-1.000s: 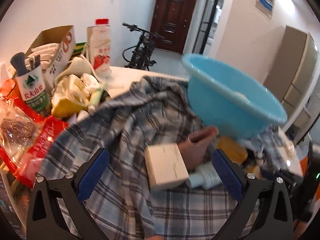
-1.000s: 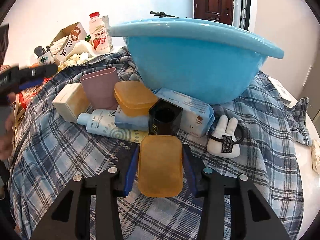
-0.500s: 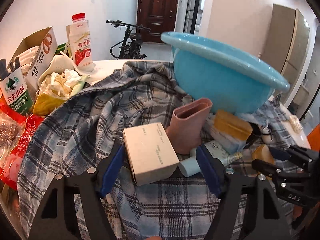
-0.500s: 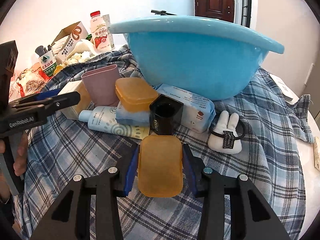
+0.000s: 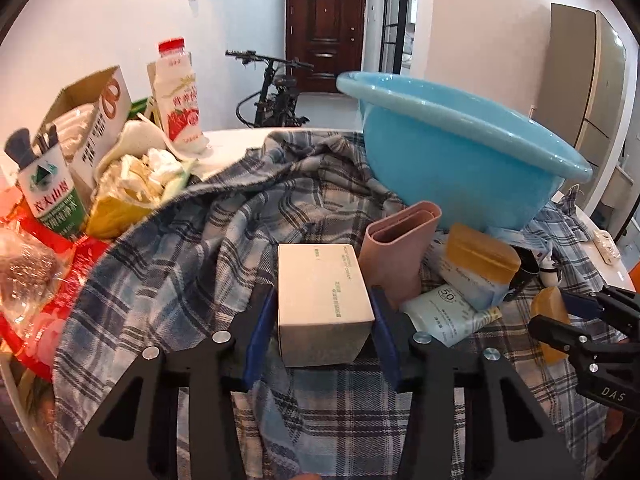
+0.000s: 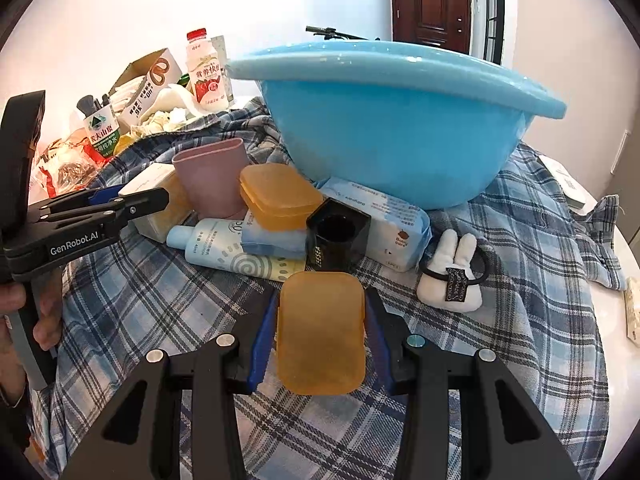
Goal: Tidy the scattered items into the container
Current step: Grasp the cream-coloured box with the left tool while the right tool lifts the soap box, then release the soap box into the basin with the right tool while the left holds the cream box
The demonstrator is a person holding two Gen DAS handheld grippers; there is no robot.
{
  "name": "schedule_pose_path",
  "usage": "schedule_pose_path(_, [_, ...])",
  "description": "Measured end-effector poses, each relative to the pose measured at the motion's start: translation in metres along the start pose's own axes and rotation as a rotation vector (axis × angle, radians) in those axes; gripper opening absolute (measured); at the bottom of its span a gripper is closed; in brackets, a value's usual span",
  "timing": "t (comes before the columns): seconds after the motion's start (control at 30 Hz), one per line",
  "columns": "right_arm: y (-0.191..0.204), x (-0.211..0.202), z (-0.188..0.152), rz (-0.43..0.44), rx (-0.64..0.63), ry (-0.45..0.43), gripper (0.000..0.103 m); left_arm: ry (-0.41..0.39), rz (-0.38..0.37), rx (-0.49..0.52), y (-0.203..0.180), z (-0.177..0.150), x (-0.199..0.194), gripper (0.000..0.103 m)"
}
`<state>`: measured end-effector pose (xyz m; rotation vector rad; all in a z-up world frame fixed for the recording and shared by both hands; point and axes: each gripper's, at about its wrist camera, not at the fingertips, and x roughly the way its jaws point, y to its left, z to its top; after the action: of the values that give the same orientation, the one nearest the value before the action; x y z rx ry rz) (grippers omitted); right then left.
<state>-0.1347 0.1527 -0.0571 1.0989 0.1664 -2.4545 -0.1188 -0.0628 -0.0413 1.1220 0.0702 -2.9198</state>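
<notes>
Pads of our left tool point(image 5: 322, 332) sit pressed against both sides of the cream carton point(image 5: 322, 300), pinching it low on the plaid cloth point(image 5: 168, 280). Our right tool point(image 6: 320, 340) likewise grips the amber soap case point(image 6: 321, 332) across its width, with the case standing proud above the pads.

Working outward: the pink cup point(image 5: 396, 252) touches the carton's right rear corner, so we should lift straight up before swinging, or the cup may tip onto the tube point(image 5: 448, 312) lying beside it. Just past the soap case stands the black square cup point(image 6: 338, 240), with a second amber box point(image 6: 280, 196) stacked on the wipes pack point(image 6: 376, 220). We need to clear those on the rise too.

The blue basin point(image 6: 400, 128) stands behind the pile toward the surface's far edge. Its rim is high, and what it holds is hidden from both views. We judge the good move to be: raise each load above rim height, carry over the near wall, release low inside. One tool at a time would avoid crowding. A white bunny hair tie point(image 6: 452, 276) waits near the right side.
</notes>
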Motion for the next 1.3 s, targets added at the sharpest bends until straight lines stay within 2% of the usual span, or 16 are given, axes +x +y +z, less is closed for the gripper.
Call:
schedule_pose_path(0.13, [-0.001, -0.005, 0.0, 0.014, 0.001, -0.018, 0.045, -0.043, 0.014, 0.001, 0.0, 0.001, -0.01, 0.044])
schedule_pose_path(0.57, [0.001, -0.024, 0.005, 0.025, -0.01, -0.087, 0.045, -0.092, -0.007, -0.032, -0.001, 0.009, -0.026, 0.043])
schedule_pose_path(0.77, [-0.005, -0.031, 0.007, 0.018, 0.006, -0.114, 0.045, -0.126, -0.019, -0.022, -0.009, 0.016, -0.048, 0.043])
schedule_pose_path(1.07, [-0.012, -0.069, 0.025, 0.002, 0.033, -0.208, 0.045, -0.196, -0.004, 0.036, -0.027, 0.036, -0.082, 0.042])
schedule_pose_path(1.3, [-0.013, -0.099, 0.052, -0.034, 0.018, -0.257, 0.045, -0.238, -0.021, 0.052, -0.039, 0.063, -0.097, 0.042])
